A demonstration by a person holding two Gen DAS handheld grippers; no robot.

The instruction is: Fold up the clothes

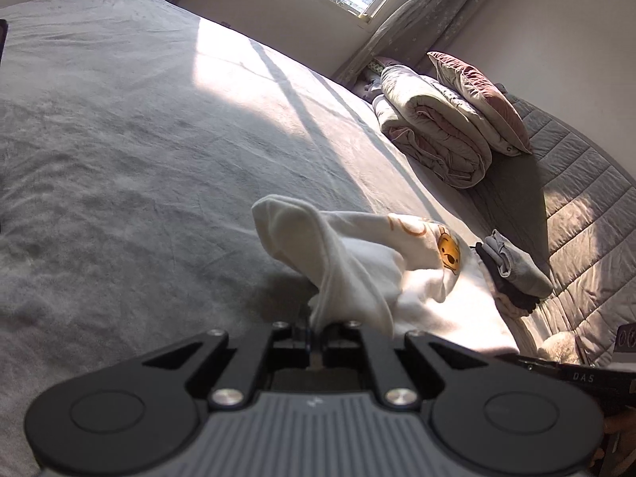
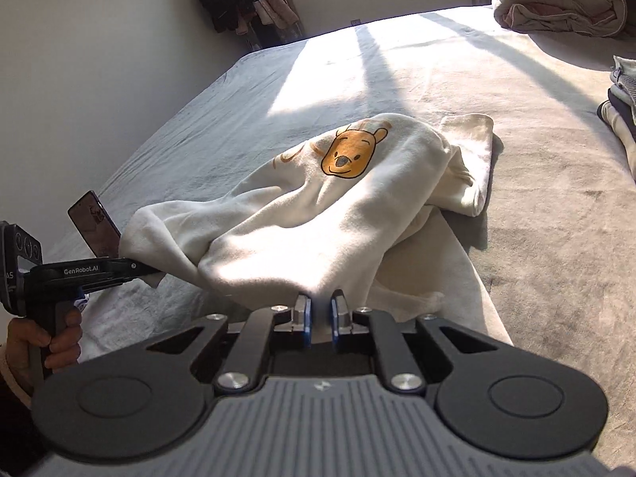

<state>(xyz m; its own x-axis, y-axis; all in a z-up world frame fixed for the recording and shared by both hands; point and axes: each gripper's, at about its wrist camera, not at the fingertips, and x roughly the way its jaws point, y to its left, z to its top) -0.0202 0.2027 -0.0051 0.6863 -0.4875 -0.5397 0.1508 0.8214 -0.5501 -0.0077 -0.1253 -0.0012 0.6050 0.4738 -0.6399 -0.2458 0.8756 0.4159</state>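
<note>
A cream sweatshirt (image 2: 318,222) with a yellow bear face print lies bunched on the grey bed; it also shows in the left wrist view (image 1: 357,262). My left gripper (image 1: 316,328) is shut on an edge of the sweatshirt and lifts it; the same gripper shows from the side in the right wrist view (image 2: 153,272), pinching the cloth. My right gripper (image 2: 320,310) is closed on another edge of the sweatshirt, with cloth between its blue pads.
A stack of folded clothes (image 1: 512,274) lies at the right of the bed, also showing in the right wrist view (image 2: 620,107). A rolled duvet (image 1: 433,131) and a pillow (image 1: 481,99) sit by the window. The grey bed cover (image 1: 139,139) stretches left. A phone (image 2: 93,228) stands at the bed edge.
</note>
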